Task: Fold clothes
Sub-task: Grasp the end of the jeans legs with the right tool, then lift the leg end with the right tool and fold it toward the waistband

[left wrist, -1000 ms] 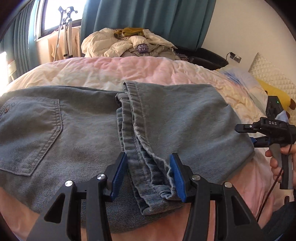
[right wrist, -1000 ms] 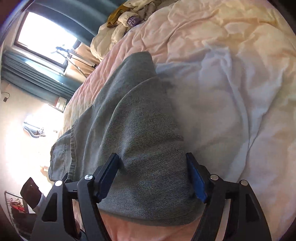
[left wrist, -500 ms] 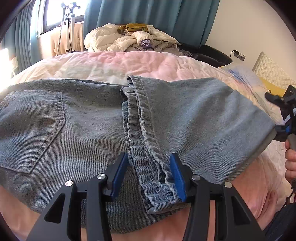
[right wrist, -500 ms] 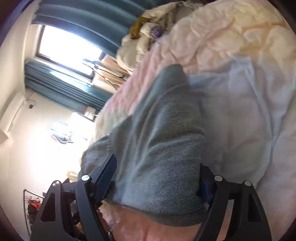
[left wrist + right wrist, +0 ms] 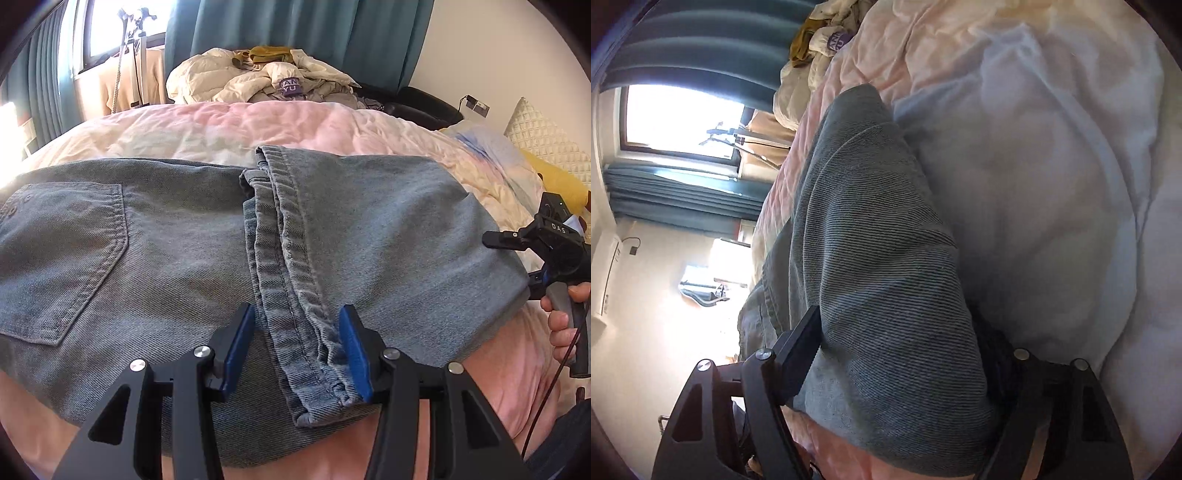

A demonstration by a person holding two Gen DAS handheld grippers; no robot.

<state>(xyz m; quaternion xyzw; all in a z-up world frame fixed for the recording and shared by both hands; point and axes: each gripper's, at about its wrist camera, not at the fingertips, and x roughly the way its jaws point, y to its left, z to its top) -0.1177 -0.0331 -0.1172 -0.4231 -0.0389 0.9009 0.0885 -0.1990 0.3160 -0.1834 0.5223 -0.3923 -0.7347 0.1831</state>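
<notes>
Grey-blue jeans (image 5: 155, 240) lie folded on the pink bed quilt (image 5: 258, 122), the legs doubled back so their hems (image 5: 291, 266) rest over the seat by the back pocket (image 5: 62, 258). My left gripper (image 5: 297, 347) is open, its blue pads on either side of the hem stack at the near edge. My right gripper (image 5: 901, 354) is open around the folded end of the jeans (image 5: 879, 258), one finger above the fold and one below. In the left wrist view the right gripper (image 5: 532, 254) is at the fold's right end.
A heap of cream and grey clothes (image 5: 266, 81) sits at the far side of the bed under teal curtains (image 5: 295, 29). A white pillow (image 5: 546, 136) and a yellow item (image 5: 554, 177) lie at right. White bedding (image 5: 1034, 184) lies beside the jeans.
The right gripper has slid further around the folded end of the jeans and rolled, tilting its view. The left gripper has stayed open around the hems, barely moving.
</notes>
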